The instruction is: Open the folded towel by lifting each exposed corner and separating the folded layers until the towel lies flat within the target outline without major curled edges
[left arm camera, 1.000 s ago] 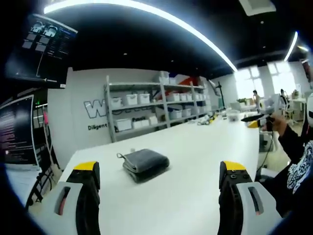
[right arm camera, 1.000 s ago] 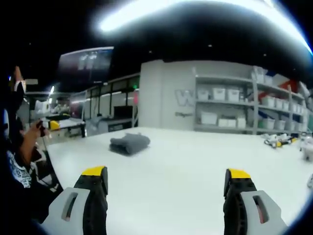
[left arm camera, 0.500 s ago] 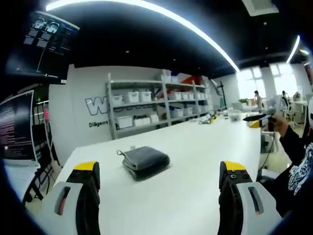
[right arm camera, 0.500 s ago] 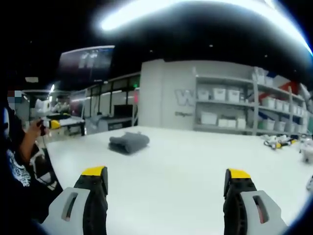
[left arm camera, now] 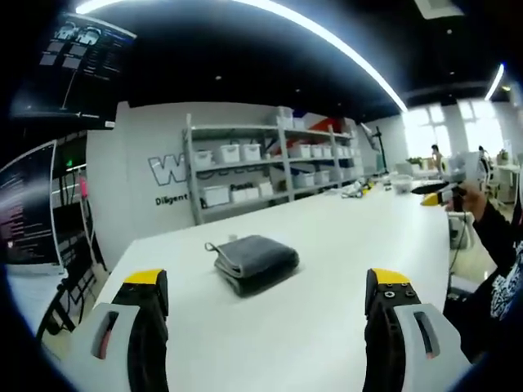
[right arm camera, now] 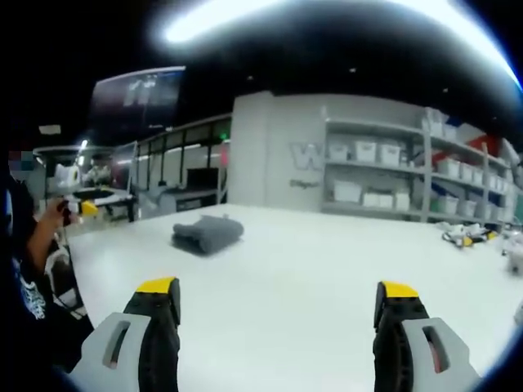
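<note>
The folded grey towel (left arm camera: 255, 263) lies on the white desk (left arm camera: 327, 269), still a compact bundle with its layers stacked and a small loop tag poking out at one corner. In my left gripper view it sits ahead of the left claw (left arm camera: 265, 327), between the lines of the two jaws but well apart from the tips. In my right gripper view the same towel (right arm camera: 207, 233) lies further off and to the left of the right claw (right arm camera: 278, 327).

Both claws are spread wide and have hold of nothing; the yellow-tipped jaws stand apart with bare desk between them.

I judge the task has not really started: this is the approach, with no corner lifted and no layer parted. I can make out no target outline on the desk from here.

Next I need to bring the left claw forward and down to the near corner of the towel, close on the top layer alone, and lift it clear. The right claw needs to swing left toward the bundle to pin or take the opposite edge. Grabbing more than one layer would just drag the whole bundle along.

A storage shelf (left arm camera: 270, 167) with white bins stands against the far wall.
</note>
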A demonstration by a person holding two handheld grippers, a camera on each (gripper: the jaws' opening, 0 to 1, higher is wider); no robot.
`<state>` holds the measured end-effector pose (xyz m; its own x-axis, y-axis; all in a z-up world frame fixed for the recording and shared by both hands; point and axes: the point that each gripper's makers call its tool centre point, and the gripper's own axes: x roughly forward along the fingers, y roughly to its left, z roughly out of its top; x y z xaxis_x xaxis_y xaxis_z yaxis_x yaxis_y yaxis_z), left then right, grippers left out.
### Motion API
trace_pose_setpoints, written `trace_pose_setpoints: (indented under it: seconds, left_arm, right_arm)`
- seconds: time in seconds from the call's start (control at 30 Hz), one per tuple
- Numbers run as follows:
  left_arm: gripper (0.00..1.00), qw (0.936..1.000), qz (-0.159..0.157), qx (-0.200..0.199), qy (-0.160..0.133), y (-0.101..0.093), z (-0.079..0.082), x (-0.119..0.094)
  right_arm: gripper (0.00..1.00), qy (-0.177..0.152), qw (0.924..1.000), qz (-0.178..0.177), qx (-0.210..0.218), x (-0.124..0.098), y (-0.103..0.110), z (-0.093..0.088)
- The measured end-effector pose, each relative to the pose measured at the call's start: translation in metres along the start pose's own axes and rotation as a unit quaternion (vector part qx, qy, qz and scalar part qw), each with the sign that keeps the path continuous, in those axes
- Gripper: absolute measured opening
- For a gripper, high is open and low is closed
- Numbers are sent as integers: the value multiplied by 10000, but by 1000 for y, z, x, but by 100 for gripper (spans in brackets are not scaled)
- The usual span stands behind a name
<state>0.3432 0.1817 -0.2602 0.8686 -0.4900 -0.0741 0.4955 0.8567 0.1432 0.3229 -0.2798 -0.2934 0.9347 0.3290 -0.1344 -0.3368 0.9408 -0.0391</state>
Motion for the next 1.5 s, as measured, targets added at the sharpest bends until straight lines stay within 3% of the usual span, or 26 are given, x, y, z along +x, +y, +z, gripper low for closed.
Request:
trace_pose_setpoints:
  seconds: [0.23,0.43,0.53,0.73,0.97,1.2,1.4,1.5]
  left_arm:
    - [98,9998,160,142,37,7,-6,6]
    - [99,9996,292,11,-52,16,-12,5]
    - [99,9988,467,35,-127,24,-8,4]
    - [99,9989,435,-60,-163,31,-4,11]
    - [99,9994,334,89,-47,37,1,26]
    - [99,9995,267,61,-128,43,10,39]
    - [99,9983,549,127,-123,70,13,54]
    - [99,9989,414,44,-237,69,20,58]
  right_arm:
    - [98,23,10000,72,-65,8,7,2]
    - [99,54,9998,105,-135,10,11,0]
    - [99,-32,9999,-62,-101,10,4,5]
    - [99,-134,9996,-257,-58,16,-6,14]
    - [99,-115,9994,-179,-278,32,3,25]
    - [99,-272,9990,-18,-343,50,12,47]
    - [99,-335,9973,118,-648,68,16,74]
    - [99,-421,9967,163,-677,73,19,84]
